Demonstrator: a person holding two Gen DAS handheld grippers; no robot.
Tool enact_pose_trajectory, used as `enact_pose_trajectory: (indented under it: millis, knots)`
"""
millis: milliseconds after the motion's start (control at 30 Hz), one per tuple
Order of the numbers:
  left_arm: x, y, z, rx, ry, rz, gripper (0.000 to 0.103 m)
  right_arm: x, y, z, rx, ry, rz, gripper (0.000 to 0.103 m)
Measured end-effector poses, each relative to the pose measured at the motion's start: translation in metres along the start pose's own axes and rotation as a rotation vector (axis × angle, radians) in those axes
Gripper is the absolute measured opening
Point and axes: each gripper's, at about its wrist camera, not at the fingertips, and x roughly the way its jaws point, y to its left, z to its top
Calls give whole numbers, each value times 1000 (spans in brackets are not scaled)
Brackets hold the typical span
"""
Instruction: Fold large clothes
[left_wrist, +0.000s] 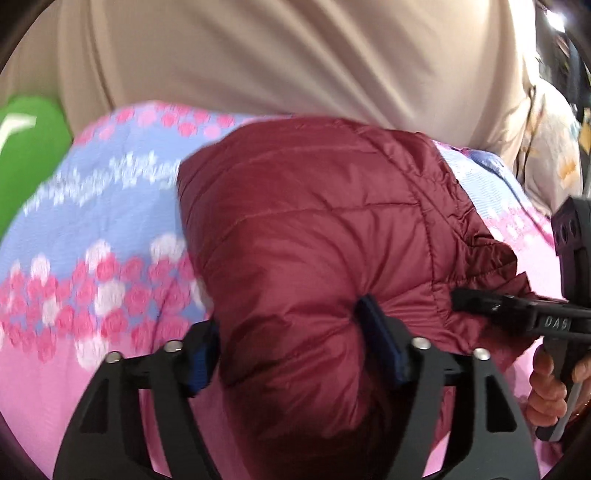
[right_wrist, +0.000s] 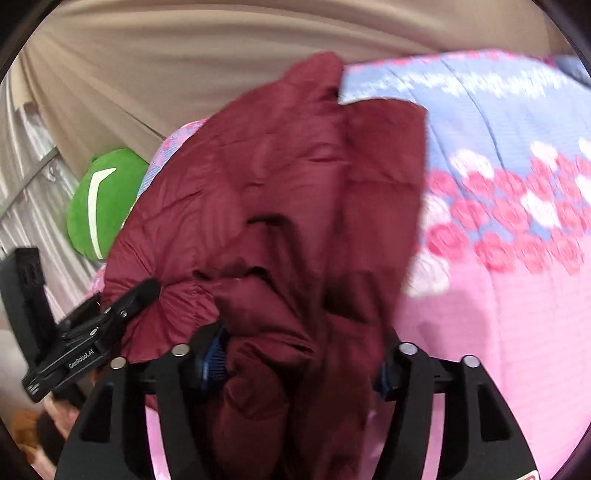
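Observation:
A maroon quilted puffer jacket (left_wrist: 314, 206) lies bunched on a pink and blue flowered bedspread (left_wrist: 92, 229). My left gripper (left_wrist: 291, 332) is shut on a thick fold of the jacket, the padding bulging between its blue pads. My right gripper shows at the right of the left wrist view (left_wrist: 458, 299), its tips clamped on the jacket's edge. In the right wrist view the right gripper (right_wrist: 295, 365) is shut on a bunch of the jacket (right_wrist: 295, 192). The left gripper (right_wrist: 147, 288) pinches the jacket at the left there.
A beige curtain (left_wrist: 295, 55) hangs behind the bed. A green plush cushion (right_wrist: 103, 206) sits at the bed's far side. The bedspread (right_wrist: 498, 258) spreads wide beside the jacket. A hand (left_wrist: 546, 391) holds the right gripper's handle.

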Motion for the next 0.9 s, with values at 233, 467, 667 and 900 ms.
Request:
enact_pose_trajectory:
  millis: [233, 467, 667, 900]
  knots:
    - [-60, 25, -11, -127, 37, -2, 76, -77, 1, -5, -11, -110, -100, 54]
    - [-88, -29, -21, 60, 58, 27, 76, -73, 60, 24, -129, -144, -112, 45]
    - [-59, -6, -61, 52, 163, 168, 75, -26, 48, 23, -83, -31, -158, 43]
    - [-48, 15, -67, -45, 192, 139, 61, -47, 50, 9, -91, -77, -143, 5]
